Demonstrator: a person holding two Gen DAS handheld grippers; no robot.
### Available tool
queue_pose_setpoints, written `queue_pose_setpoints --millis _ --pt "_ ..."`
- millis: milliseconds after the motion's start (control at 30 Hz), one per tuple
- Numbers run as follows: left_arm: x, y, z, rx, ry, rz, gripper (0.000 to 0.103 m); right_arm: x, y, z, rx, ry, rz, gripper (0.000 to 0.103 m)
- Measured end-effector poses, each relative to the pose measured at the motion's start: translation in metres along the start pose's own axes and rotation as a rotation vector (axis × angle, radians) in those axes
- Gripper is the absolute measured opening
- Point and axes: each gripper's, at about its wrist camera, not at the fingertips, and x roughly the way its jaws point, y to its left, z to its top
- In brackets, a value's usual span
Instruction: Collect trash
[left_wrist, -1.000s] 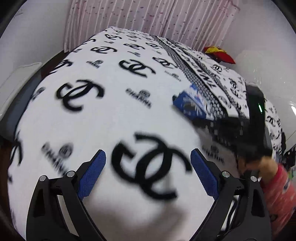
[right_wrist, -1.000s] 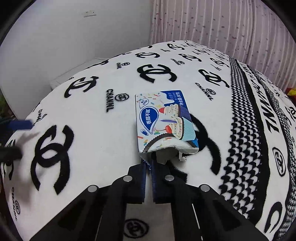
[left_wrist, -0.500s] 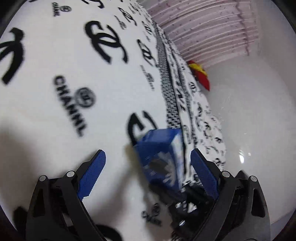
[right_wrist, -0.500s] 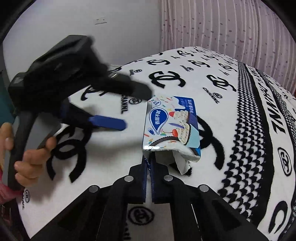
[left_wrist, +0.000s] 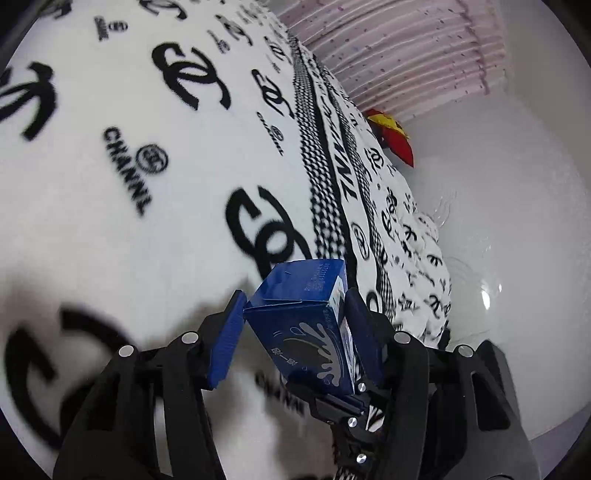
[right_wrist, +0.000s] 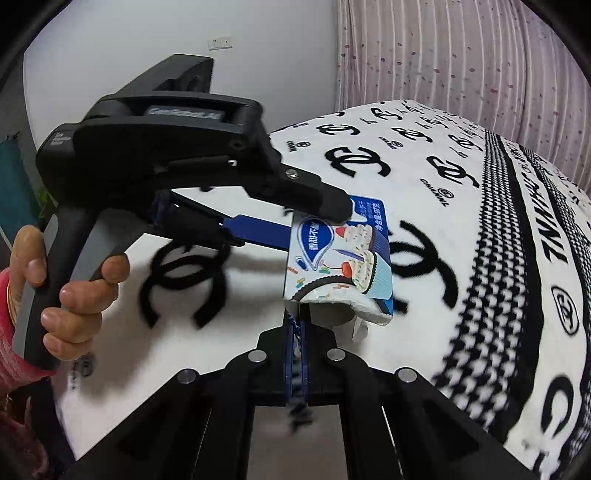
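A blue and white snack box (right_wrist: 340, 258) with a cake picture is held up above the bed. My right gripper (right_wrist: 297, 325) is shut on a torn flap at the box's open near end. My left gripper (left_wrist: 293, 328) has closed on the same box (left_wrist: 306, 332), its blue pads pressing both sides. In the right wrist view the left gripper (right_wrist: 317, 225) comes in from the left, held by a hand, and clamps the box's far end.
A white blanket (left_wrist: 129, 110) with black logos and a checked band covers the bed (right_wrist: 480, 221). A red and yellow object (left_wrist: 391, 136) lies at the bed's far edge by the white wall. Pink curtains (right_wrist: 461, 55) hang behind.
My left gripper swung from over the blanket to the box and closed from wide open onto its sides. My right gripper kept its hold and lifted the box slightly.
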Motion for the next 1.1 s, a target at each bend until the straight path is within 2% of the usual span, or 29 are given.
queue_pose_setpoints --millis 133,267,400,567,700,933,1100 --pt "-0.034 -0.02 -0.037 0.06 -0.024 0.016 0.054 -0.034 0.04 -0.017 -0.016 -0.01 0.01 0.003" --pt "-0.076 -0.034 -0.089 0.092 -0.05 0.008 0.054 -0.069 0.084 -0.038 -0.029 -0.02 0.01 0.003" --pt "-0.114 -0.041 -0.151 0.099 -0.062 0.004 0.054 -0.102 0.13 -0.072 -0.016 -0.02 0.022 0.003" --pt "-0.14 -0.039 -0.22 0.102 -0.032 0.009 0.054 -0.13 0.183 -0.124 -0.008 0.004 0.032 0.003" --pt "-0.148 -0.031 -0.271 0.11 0.0 0.03 0.054 -0.14 0.213 -0.165 0.0 0.036 0.031 0.003" --pt "-0.14 0.003 -0.349 0.046 0.097 0.054 0.054 -0.139 0.248 -0.24 0.054 0.126 0.077 0.003" --pt "-0.12 0.037 -0.385 -0.015 0.183 0.081 0.054 -0.121 0.262 -0.284 0.085 0.207 0.115 0.004"
